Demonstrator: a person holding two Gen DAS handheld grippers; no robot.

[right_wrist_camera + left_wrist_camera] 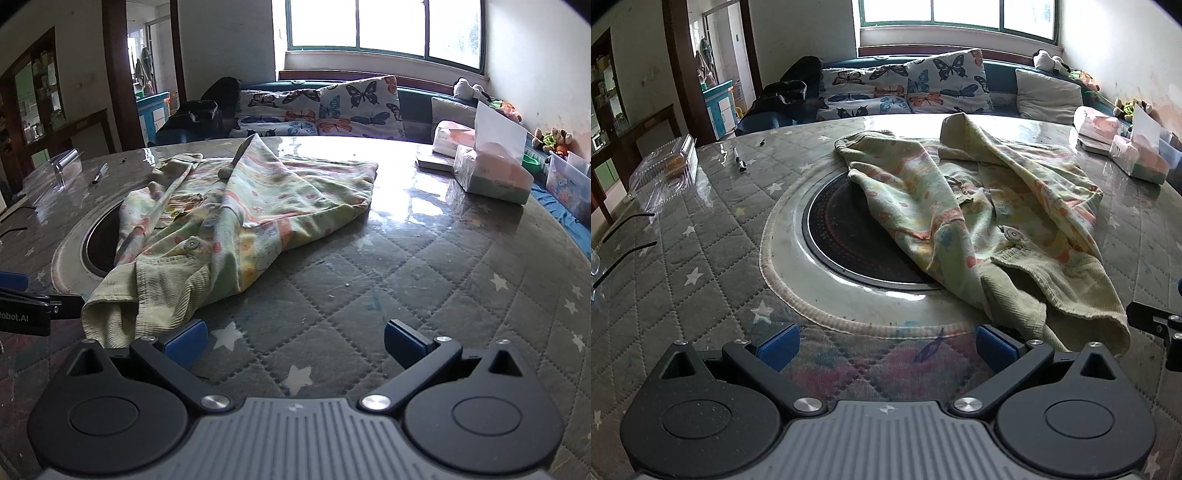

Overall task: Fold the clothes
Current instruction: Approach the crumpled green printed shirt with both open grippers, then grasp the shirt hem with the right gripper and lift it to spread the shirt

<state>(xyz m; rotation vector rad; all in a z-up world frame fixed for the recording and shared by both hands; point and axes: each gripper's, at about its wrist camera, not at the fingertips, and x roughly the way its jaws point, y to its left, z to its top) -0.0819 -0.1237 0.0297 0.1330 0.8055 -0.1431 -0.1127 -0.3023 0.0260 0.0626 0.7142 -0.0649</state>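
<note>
Both grippers were spread wide and held nothing. Left gripper hovered low over the surface, its right blue pad just beside the ribbed hem of the garment. Right gripper hovered on the other side, its left pad near the same hem. That garment, pale green with an orange print, lay crumpled in the middle of the surface, partly over a dark round plate. A tissue box stood well apart.

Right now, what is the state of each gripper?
Left gripper: open, holding nothing.
Right gripper: open, holding nothing, beside the garment.
</note>
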